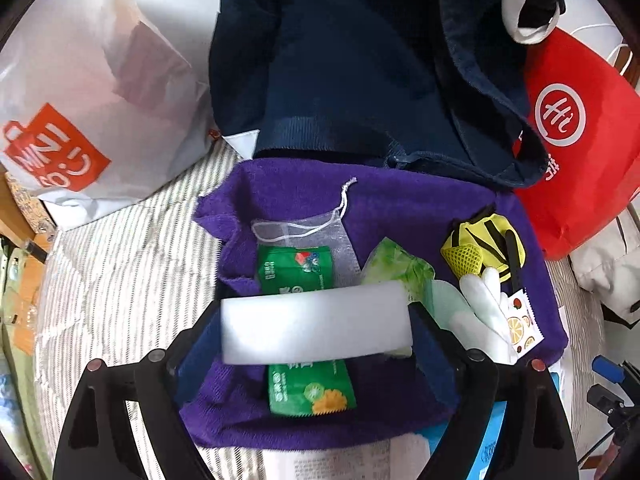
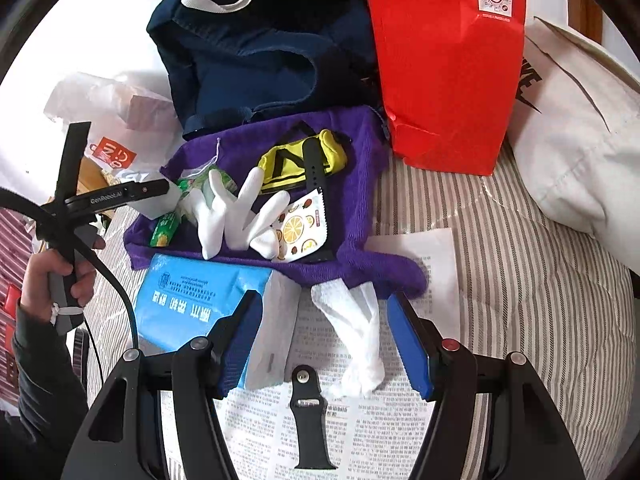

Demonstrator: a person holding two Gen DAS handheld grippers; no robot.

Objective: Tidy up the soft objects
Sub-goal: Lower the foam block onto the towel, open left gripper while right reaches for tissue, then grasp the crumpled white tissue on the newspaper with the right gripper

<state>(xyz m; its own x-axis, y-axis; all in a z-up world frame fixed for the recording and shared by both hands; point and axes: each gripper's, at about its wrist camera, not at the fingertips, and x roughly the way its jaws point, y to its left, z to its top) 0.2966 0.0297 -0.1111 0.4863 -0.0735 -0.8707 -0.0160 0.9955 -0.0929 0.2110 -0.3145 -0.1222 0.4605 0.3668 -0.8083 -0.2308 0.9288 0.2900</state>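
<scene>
Bright, soft daylight fills both views; whites blow out toward 11 o'clock. Fisheye bending and dark vignette ring the edges. Slight motion blur throughout.

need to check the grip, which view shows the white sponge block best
The left wrist view: the white sponge block fills the centre, clamped between the left gripper fingers above the purple towel. The right wrist view shows only its end, small at the left gripper's tip.

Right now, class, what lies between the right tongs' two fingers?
In the right wrist view, a crumpled white glove lies on printed paper between the open right tongs.
</scene>
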